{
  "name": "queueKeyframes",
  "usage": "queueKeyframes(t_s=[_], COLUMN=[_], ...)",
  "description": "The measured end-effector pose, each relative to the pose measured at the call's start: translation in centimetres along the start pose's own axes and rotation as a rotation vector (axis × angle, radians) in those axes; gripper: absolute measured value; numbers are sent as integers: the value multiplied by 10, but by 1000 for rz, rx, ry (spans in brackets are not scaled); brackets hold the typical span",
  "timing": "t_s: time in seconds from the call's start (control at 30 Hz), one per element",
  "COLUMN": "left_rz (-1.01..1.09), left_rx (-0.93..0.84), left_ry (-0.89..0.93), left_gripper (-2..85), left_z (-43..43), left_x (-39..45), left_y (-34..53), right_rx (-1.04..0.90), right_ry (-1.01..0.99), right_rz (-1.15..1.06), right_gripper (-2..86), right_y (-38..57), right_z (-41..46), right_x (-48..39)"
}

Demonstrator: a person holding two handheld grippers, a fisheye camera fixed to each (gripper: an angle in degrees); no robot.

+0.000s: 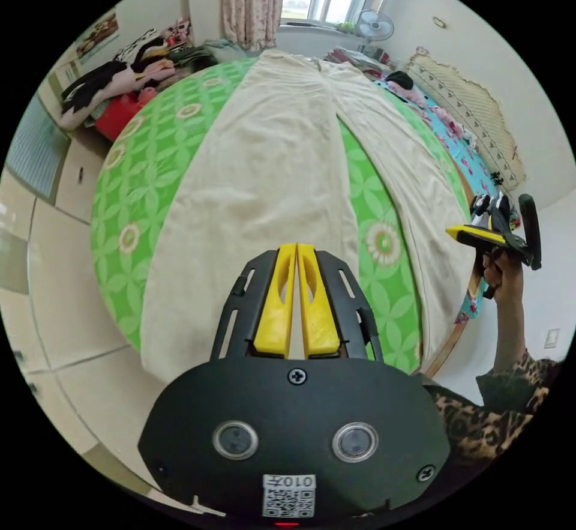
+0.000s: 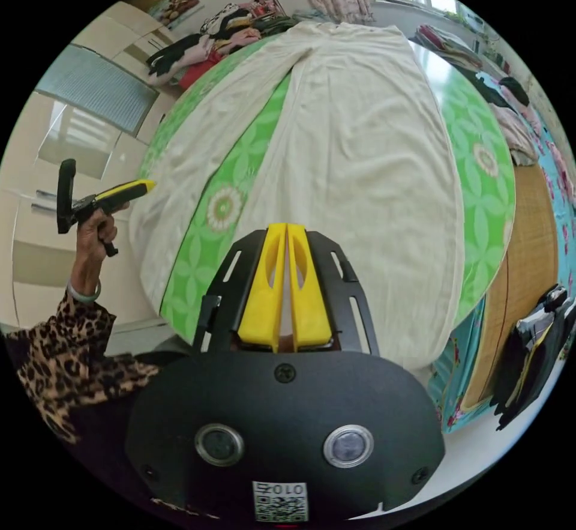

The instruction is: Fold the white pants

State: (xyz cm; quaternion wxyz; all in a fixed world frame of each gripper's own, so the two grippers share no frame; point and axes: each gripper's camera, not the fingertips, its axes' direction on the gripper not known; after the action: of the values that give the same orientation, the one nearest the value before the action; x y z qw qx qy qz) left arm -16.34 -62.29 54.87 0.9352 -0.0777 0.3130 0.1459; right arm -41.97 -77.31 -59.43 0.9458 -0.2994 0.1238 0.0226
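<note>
Pants (image 1: 270, 152) lie flat on my green worktop (image 1: 150, 176), legs spread, hems draping over its near edge; left claw (image 1: 296, 251) and right claw (image 2: 285, 231) hover closed, empty, above the hems

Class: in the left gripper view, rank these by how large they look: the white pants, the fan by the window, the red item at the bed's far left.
1. White pants
2. Red item
3. Fan, though it stands farthest away.
</note>
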Motion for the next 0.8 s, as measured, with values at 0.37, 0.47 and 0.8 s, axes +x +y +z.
queueKeyframes(t_s=[0.37,0.47,0.8], left_rz=[-6,-34,133], left_rx=[-78,-137,112], left_ry=[-1,112,297], left_gripper=[-3,-3,-3], left_z=[50,56,76], left_x=[-74,-90,-66], left_y=[-44,-52,-196], right_rx=[-165,-218,85], right_ry=[270,245,90], right_rz=[28,75,42], right_gripper=[20,20,20], right_y=[52,69,17], right_z=[97,112,163], right_x=[-34,-34,-84])
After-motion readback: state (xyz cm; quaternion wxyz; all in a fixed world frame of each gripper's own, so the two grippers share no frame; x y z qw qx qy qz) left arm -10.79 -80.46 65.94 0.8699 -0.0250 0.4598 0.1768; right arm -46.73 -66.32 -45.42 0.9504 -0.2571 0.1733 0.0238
